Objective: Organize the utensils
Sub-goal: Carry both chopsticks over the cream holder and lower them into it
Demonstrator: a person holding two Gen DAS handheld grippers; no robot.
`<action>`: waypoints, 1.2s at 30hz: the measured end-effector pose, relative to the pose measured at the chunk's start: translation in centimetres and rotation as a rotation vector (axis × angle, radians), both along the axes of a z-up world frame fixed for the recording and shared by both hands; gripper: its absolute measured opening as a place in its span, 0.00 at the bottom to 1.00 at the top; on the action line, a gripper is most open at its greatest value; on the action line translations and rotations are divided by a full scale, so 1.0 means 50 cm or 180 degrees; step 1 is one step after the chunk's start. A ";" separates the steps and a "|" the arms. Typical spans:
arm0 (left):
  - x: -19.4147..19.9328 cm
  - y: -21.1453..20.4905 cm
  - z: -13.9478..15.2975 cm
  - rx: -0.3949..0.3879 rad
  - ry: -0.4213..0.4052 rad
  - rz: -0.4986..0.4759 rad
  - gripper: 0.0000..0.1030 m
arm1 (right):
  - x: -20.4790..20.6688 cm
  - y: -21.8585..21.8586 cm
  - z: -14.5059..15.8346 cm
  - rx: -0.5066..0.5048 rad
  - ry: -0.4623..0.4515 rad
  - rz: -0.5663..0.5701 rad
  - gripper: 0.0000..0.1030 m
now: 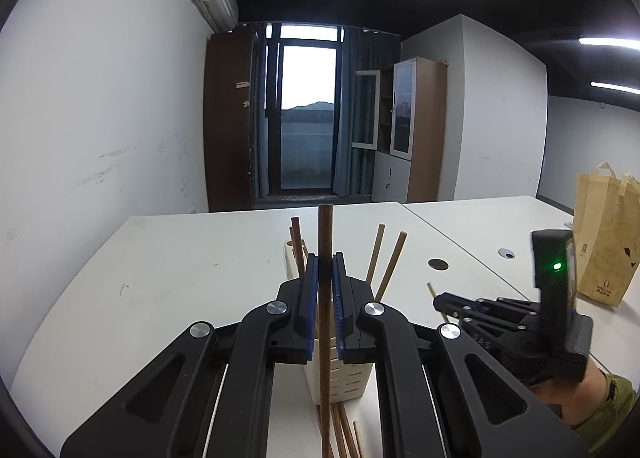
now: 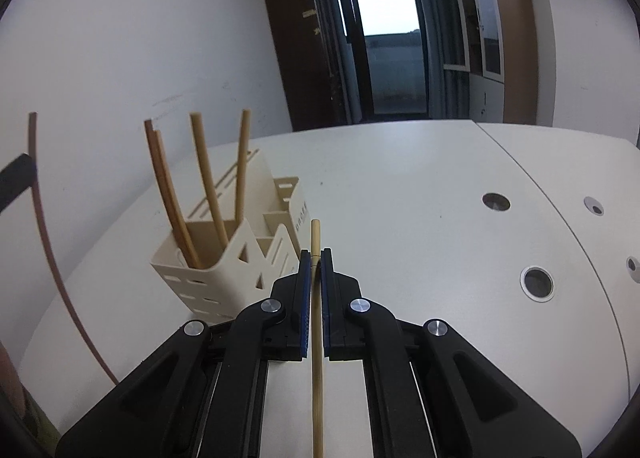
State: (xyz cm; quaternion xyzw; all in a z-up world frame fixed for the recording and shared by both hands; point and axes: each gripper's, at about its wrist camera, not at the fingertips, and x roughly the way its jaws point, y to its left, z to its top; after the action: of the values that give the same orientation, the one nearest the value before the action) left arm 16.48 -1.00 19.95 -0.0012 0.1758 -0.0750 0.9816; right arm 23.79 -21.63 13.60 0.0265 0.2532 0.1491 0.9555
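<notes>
My left gripper [image 1: 325, 258] is shut on a dark brown chopstick [image 1: 325, 230], held upright in front of the cream utensil holder [image 1: 344, 378]. My right gripper [image 2: 315, 256] is shut on a light bamboo chopstick [image 2: 316, 236], held just right of the holder [image 2: 224, 262]. The holder stands on the white table [image 2: 400, 186] with several chopsticks in its near compartment: two dark [image 2: 164, 182] and two light [image 2: 208, 178]. The left gripper's chopstick [image 2: 44, 218] shows at the left edge of the right wrist view. The right gripper [image 1: 440, 300] also shows in the left wrist view.
More chopsticks [image 1: 344, 430] lie on the table below the holder. A paper bag [image 1: 604, 242] stands at the far right. Round cable holes [image 2: 538, 284] sit in the tabletop. A second table [image 1: 500, 218] adjoins on the right.
</notes>
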 end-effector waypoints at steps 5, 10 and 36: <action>0.001 -0.003 0.002 -0.0026 -0.0042 0.0010 0.06 | -0.033 0.007 0.047 0.0074 -0.0300 0.0057 0.05; 0.005 -0.002 0.006 -0.0072 -0.0083 0.0019 0.06 | -0.062 0.024 0.093 0.0136 -0.0603 0.0092 0.05; 0.010 0.014 0.064 -0.0556 -0.1025 0.0128 0.06 | 0.012 0.036 0.147 0.1065 -0.1964 0.0632 0.05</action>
State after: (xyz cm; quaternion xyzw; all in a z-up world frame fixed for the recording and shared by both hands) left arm 16.98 -0.32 23.16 -0.0779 0.0091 -0.0696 0.9945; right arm 24.40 -19.84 20.97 0.1115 -0.0736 0.2815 0.9502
